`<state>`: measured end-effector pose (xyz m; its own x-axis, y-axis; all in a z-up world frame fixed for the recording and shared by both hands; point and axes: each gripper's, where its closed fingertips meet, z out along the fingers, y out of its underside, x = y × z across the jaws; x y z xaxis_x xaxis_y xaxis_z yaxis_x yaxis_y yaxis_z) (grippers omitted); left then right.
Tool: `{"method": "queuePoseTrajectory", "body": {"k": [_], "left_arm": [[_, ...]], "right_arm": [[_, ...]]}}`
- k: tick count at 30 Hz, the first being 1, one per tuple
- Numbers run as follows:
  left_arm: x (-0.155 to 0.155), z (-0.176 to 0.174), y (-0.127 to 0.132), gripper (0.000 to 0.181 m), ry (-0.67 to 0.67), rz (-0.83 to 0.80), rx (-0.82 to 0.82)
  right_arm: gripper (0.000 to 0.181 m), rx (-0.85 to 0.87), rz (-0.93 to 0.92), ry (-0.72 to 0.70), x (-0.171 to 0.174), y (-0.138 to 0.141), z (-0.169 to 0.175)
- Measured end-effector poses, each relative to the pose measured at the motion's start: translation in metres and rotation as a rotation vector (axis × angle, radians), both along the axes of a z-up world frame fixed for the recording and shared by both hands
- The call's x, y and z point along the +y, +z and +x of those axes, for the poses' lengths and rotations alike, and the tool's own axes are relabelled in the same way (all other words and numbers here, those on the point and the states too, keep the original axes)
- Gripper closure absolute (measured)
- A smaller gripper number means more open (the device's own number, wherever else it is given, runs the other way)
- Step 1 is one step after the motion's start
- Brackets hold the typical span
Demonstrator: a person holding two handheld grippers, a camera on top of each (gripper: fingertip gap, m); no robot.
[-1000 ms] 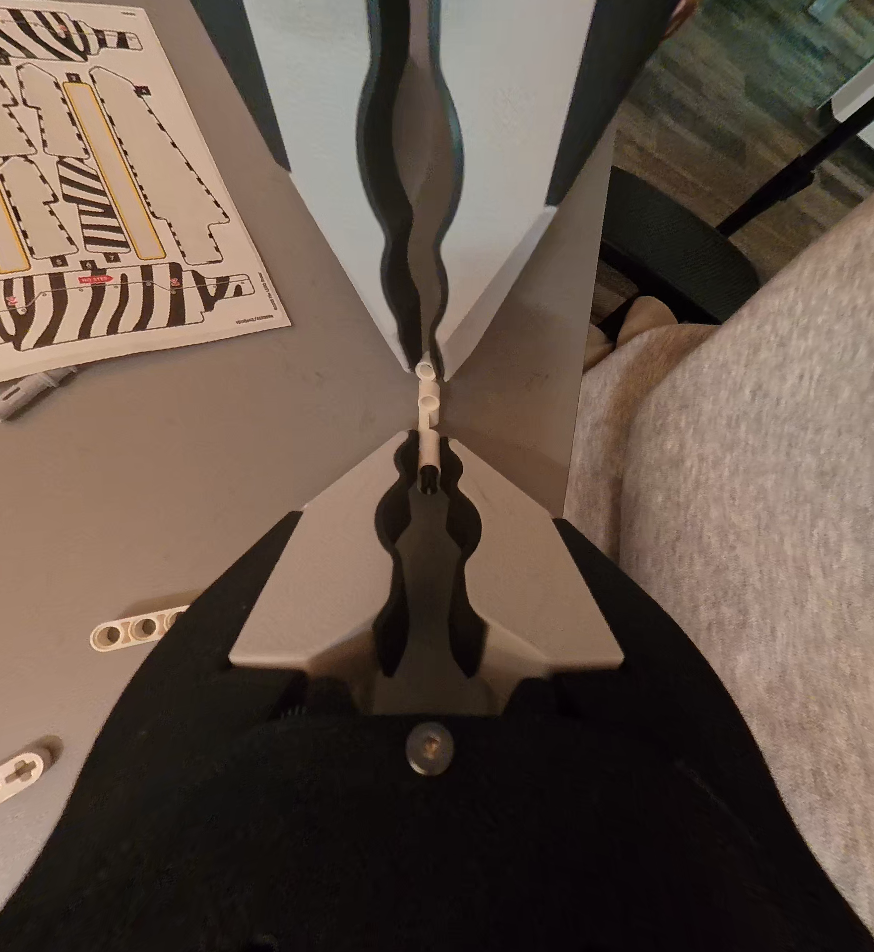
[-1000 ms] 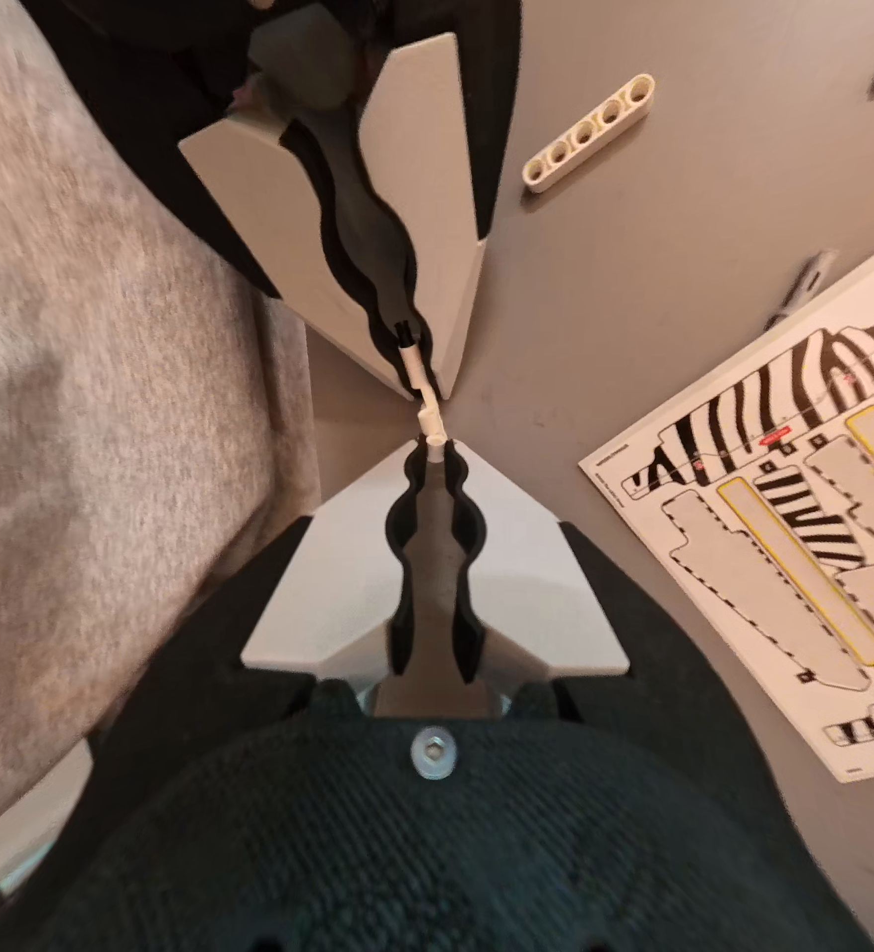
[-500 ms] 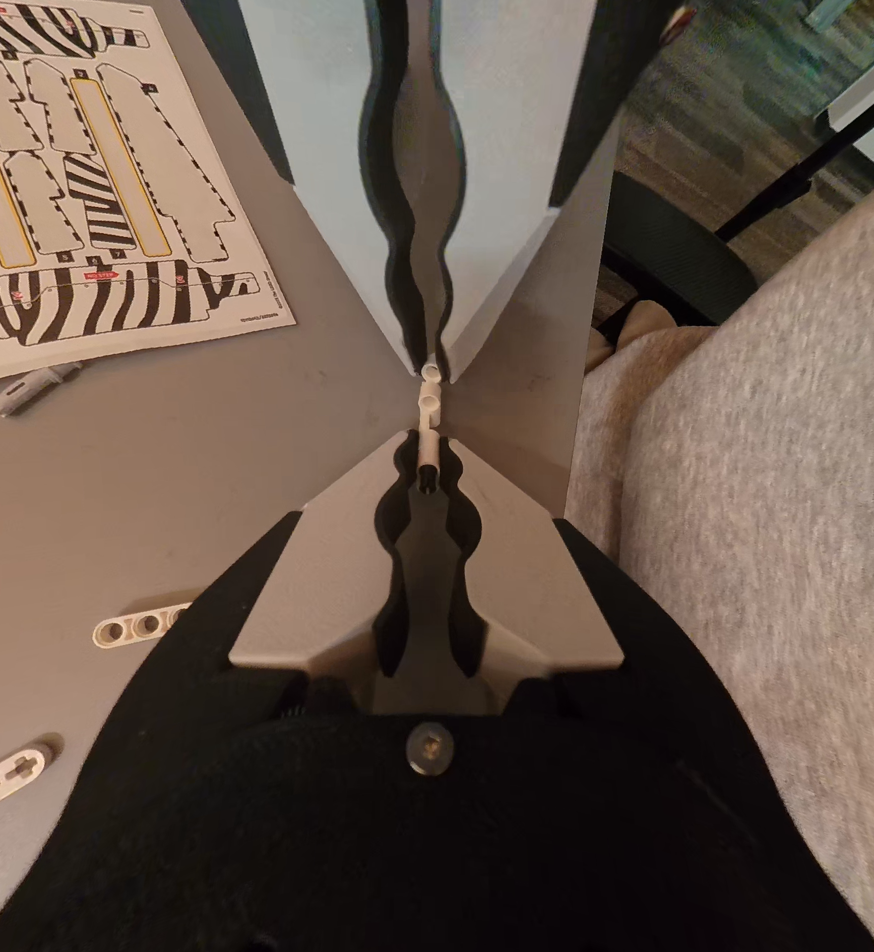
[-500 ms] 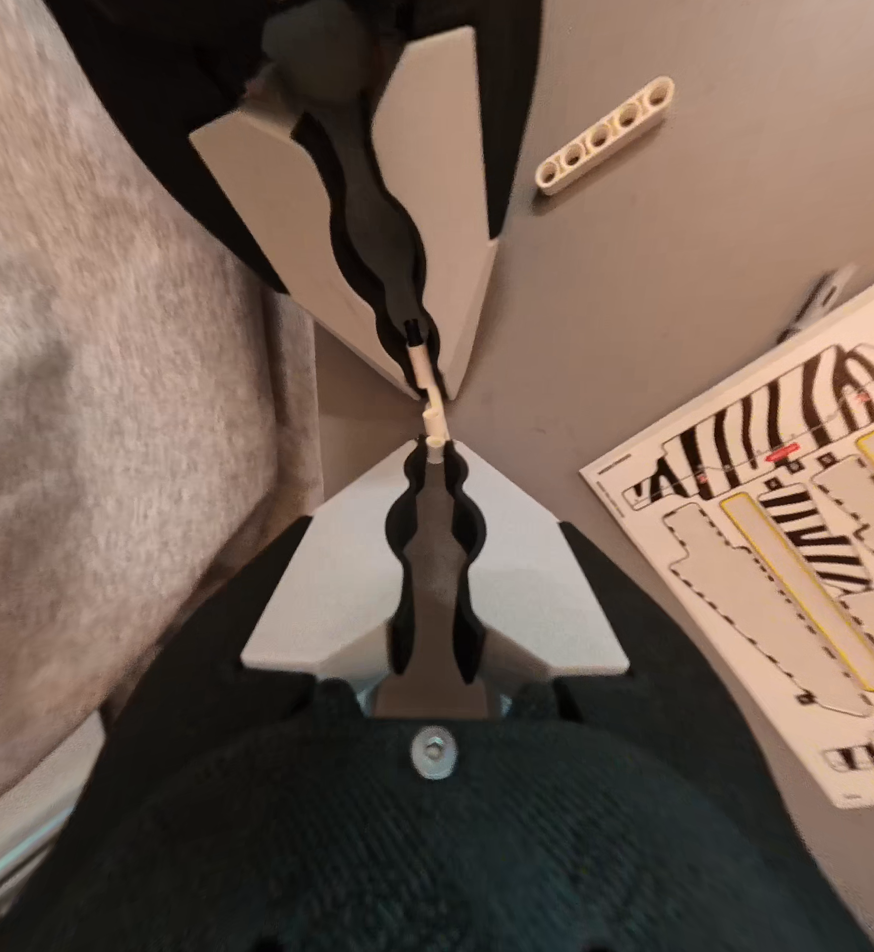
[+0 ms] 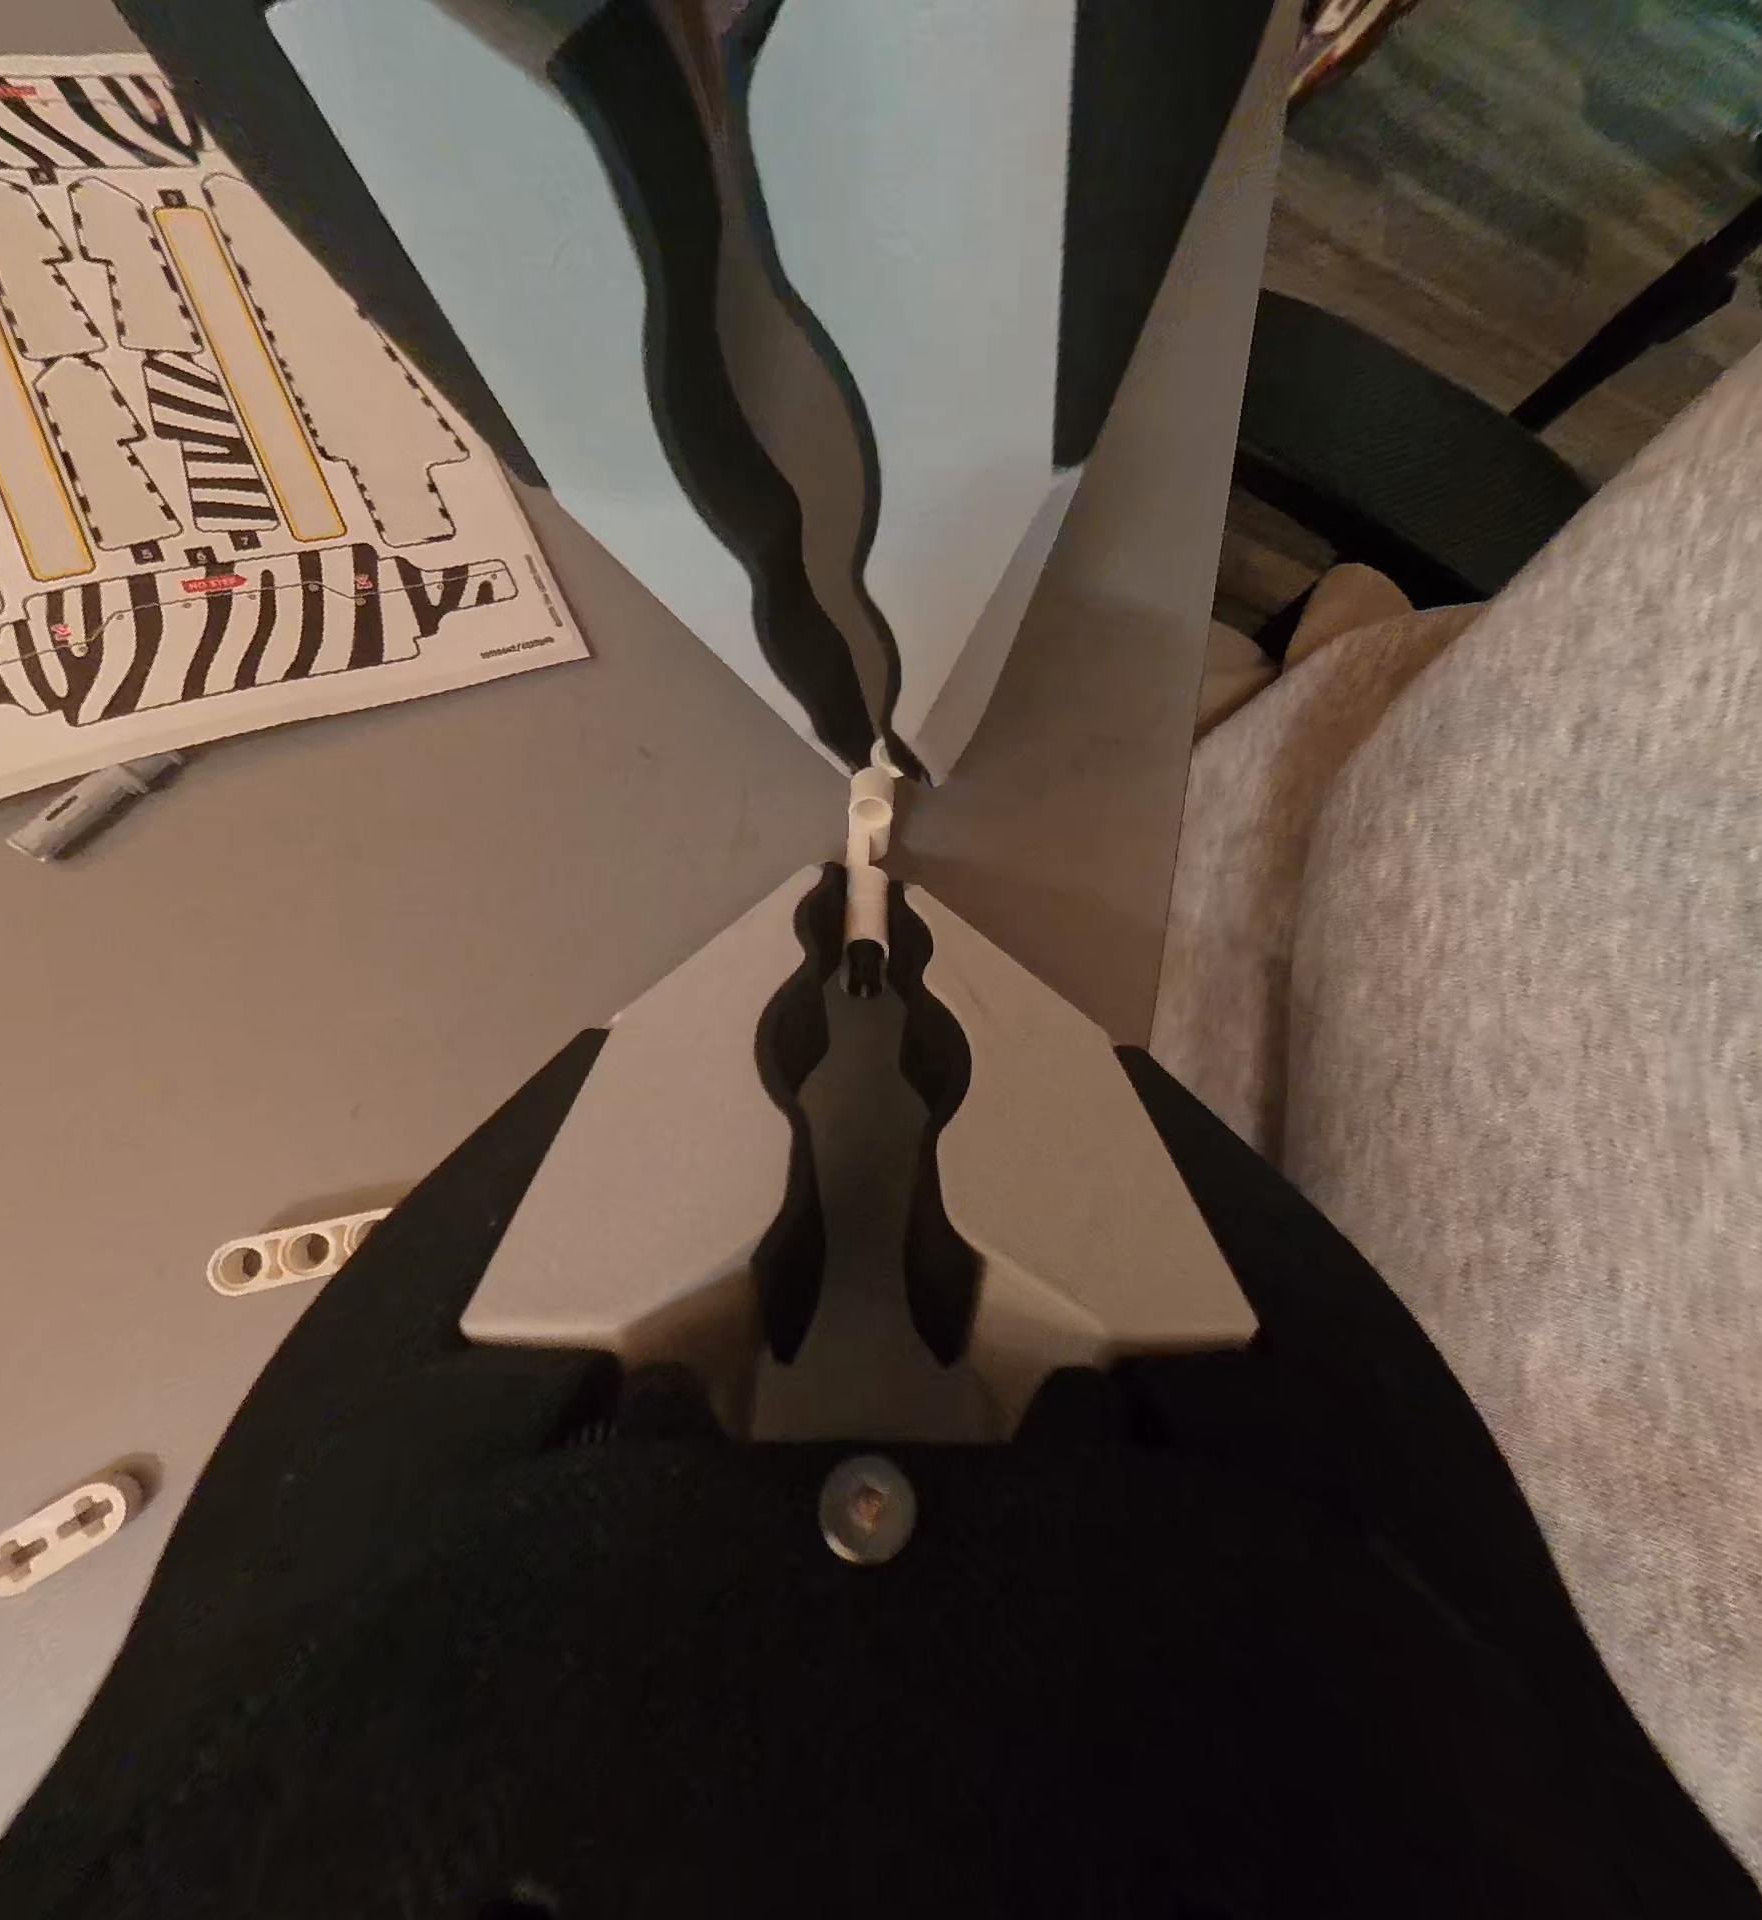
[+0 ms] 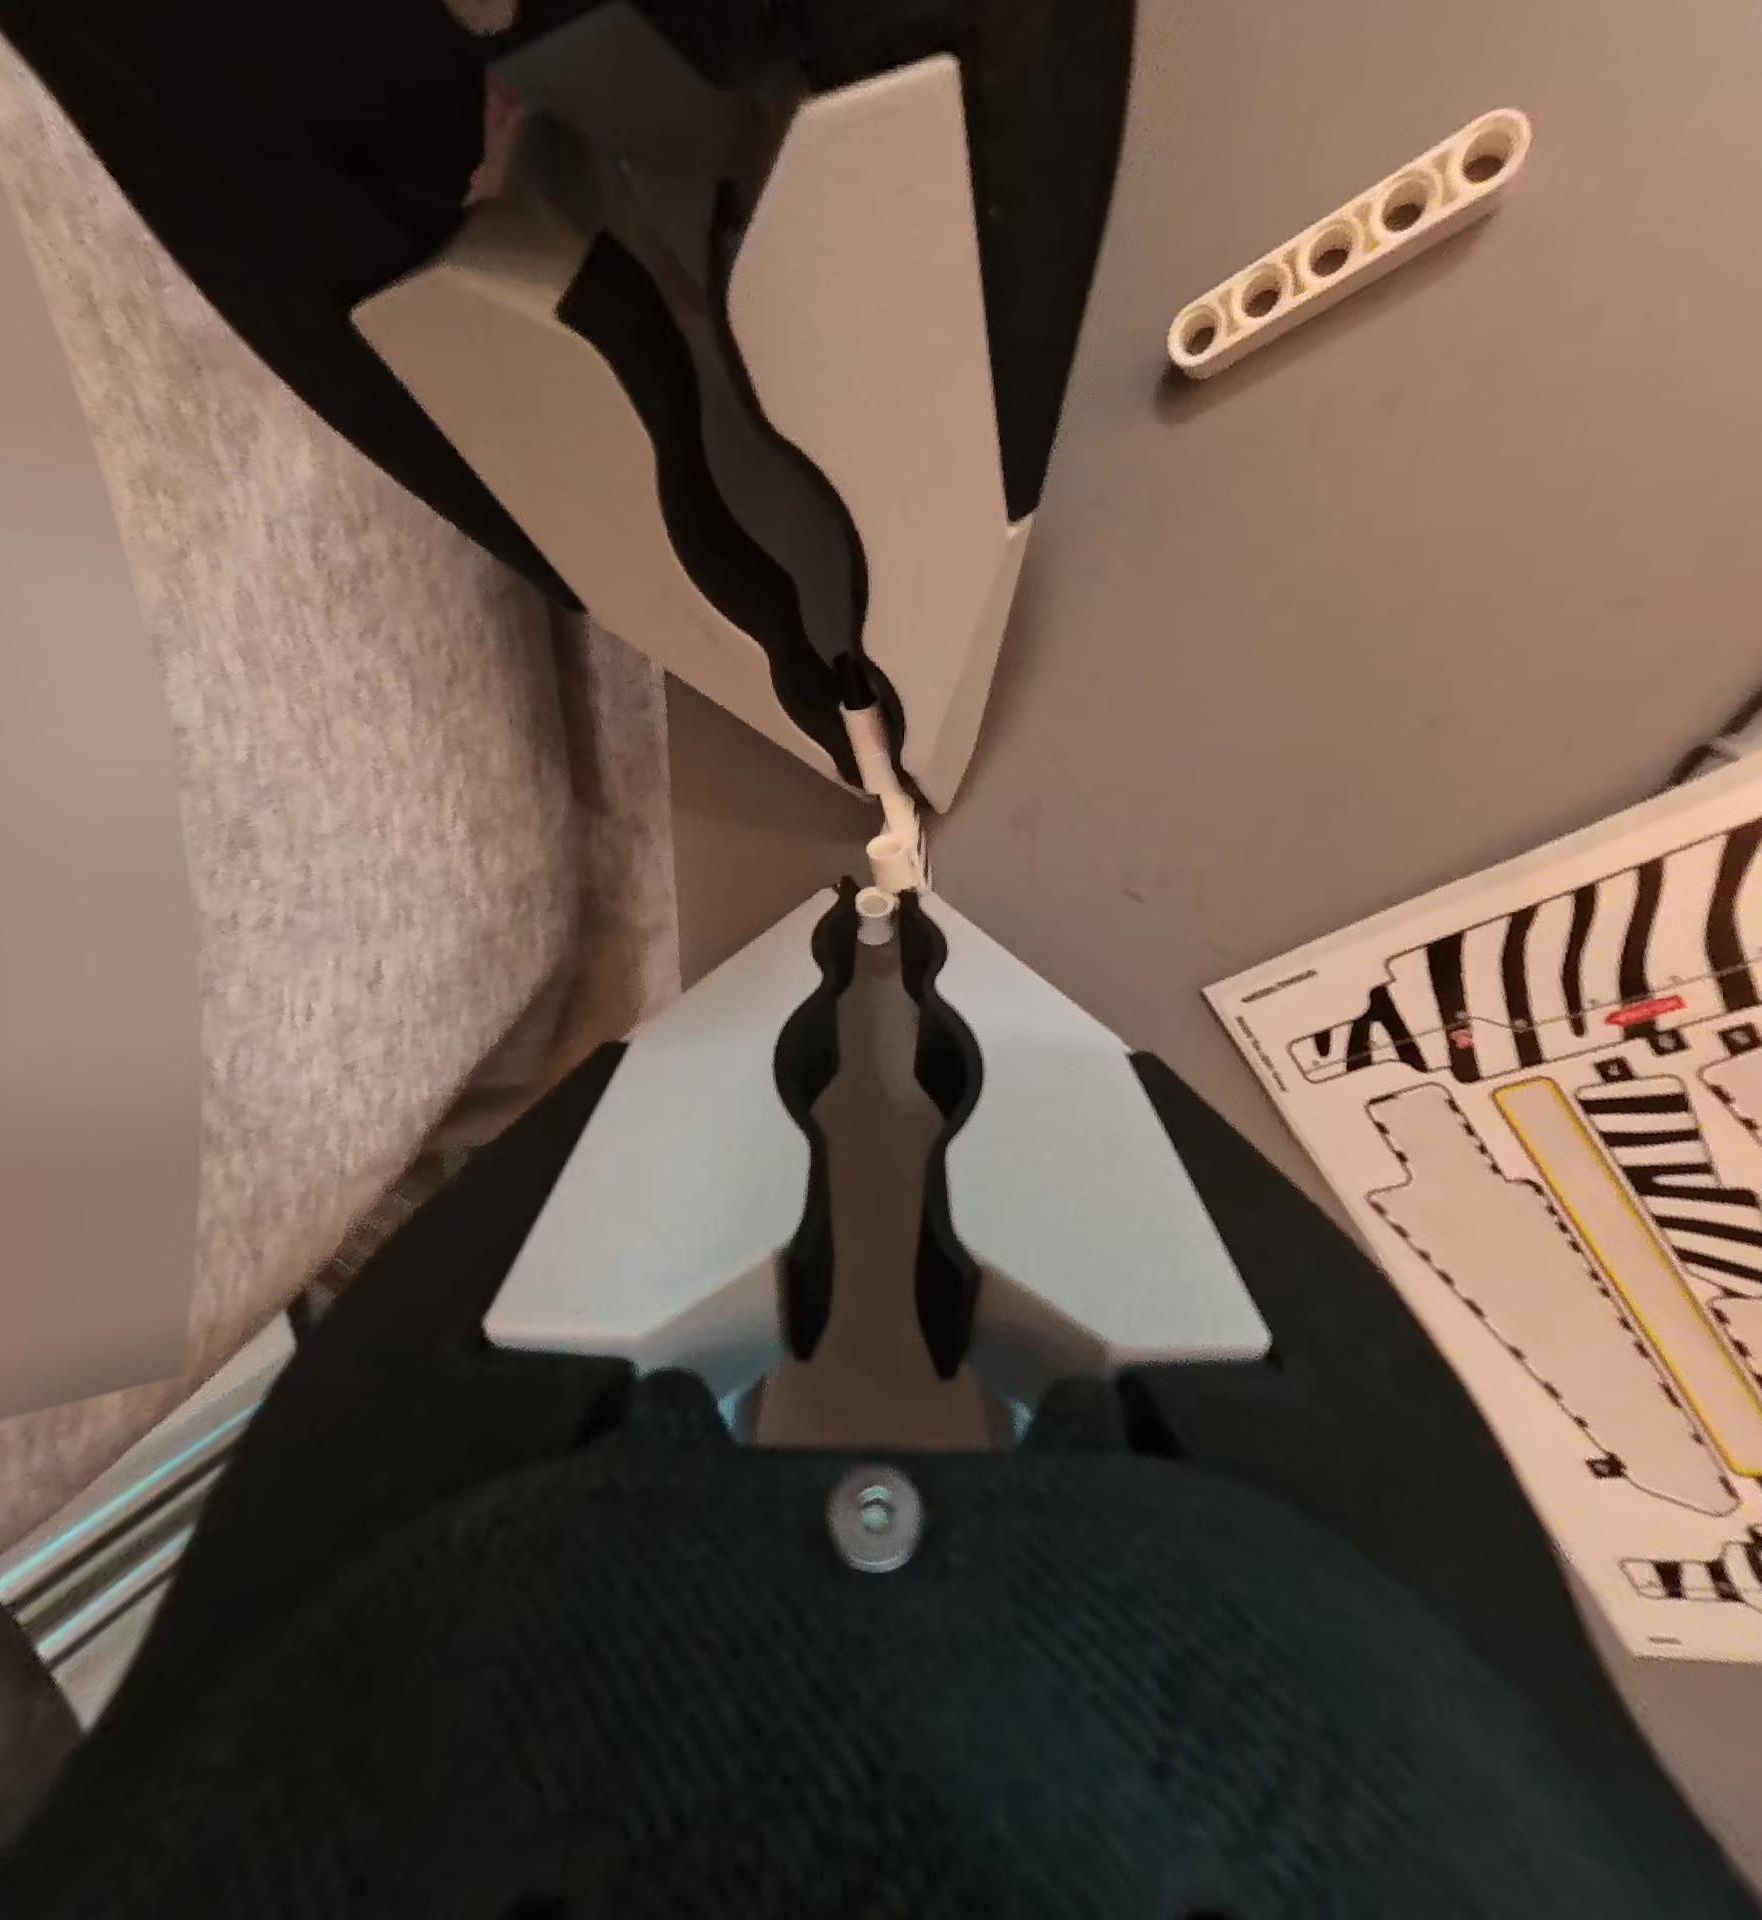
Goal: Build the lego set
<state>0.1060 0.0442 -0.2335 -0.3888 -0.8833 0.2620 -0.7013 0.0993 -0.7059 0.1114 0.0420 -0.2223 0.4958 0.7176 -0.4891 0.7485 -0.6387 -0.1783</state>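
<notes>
Two grippers meet tip to tip above the grey table [image 5: 337, 987], and between them we hold one small white connector assembly [image 5: 869, 831] clear of the surface. Our left gripper [image 5: 864, 914] is closed down on its lower white sleeve, where a black pin end [image 5: 864, 951] shows between the pads. Our right gripper [image 6: 875, 914] is pinched nearly closed on the opposite white barrel [image 6: 875, 902].

We judge the assembly very light, rigid and smooth-surfaced, so it could twist or pop out of a tip grip. It is best taken across the round barrels, close to the joint, with any pressing kept along the pin's axis so that the thin stem does not bend.

Counting what lies on the table:
- one white five-hole liftarm [image 6: 1350, 239]
- one short white two-hole axle beam [image 5: 61, 1553]
- one grey pin-like piece [image 5: 98, 800] at the paper's edge
- one zebra-striped sticker sheet [image 5: 181, 436]

Beside the table we see grey knit fabric [image 5: 1531, 935] and a black chair [image 5: 1376, 436].
</notes>
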Motion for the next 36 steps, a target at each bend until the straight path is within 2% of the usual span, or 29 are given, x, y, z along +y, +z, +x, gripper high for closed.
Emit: {"method": "queuePoseTrajectory", "body": {"k": [5, 11, 18, 21, 23, 28, 32, 34, 36], "left_arm": [[0.000, 0.000, 0.000, 0.175, 0.000, -0.006, 0.002], [0.000, 0.000, 0.000, 0.175, 0.001, -0.033, 0.012], [0.004, 0.001, 0.001, 0.175, 0.033, -0.064, 0.021], [0.007, 0.003, 0.007, 0.156, 0.053, -0.112, 0.000], [0.009, 0.003, 0.019, 0.151, 0.055, -0.160, -0.065], [-0.002, 0.000, 0.063, 0.167, -0.007, -0.327, -0.263], [-0.004, -0.001, 0.069, 0.169, -0.010, -0.303, -0.316], [-0.002, -0.001, 0.068, 0.178, -0.004, -0.268, -0.320], [0.000, 0.000, 0.070, 0.179, 0.005, -0.260, -0.339]], "right_arm": [[0.175, -0.025, 0.051, -0.069, 0.001, 0.000, 0.001], [0.175, -0.034, 0.272, -0.178, 0.006, 0.005, 0.008], [0.175, 0.127, 0.538, -0.342, 0.016, 0.033, 0.002], [0.175, 0.199, 0.590, -0.412, 0.016, 0.037, -0.004], [0.175, 0.250, 0.613, -0.451, 0.017, 0.040, -0.007], [0.175, 0.358, 0.645, -0.488, 0.013, 0.051, -0.013], [0.176, 0.372, 0.697, -0.478, 0.012, 0.059, -0.014], [0.176, 0.386, 0.716, -0.484, 0.012, 0.062, -0.015], [0.176, 0.395, 0.730, -0.509, 0.014, 0.064, -0.014]]}}
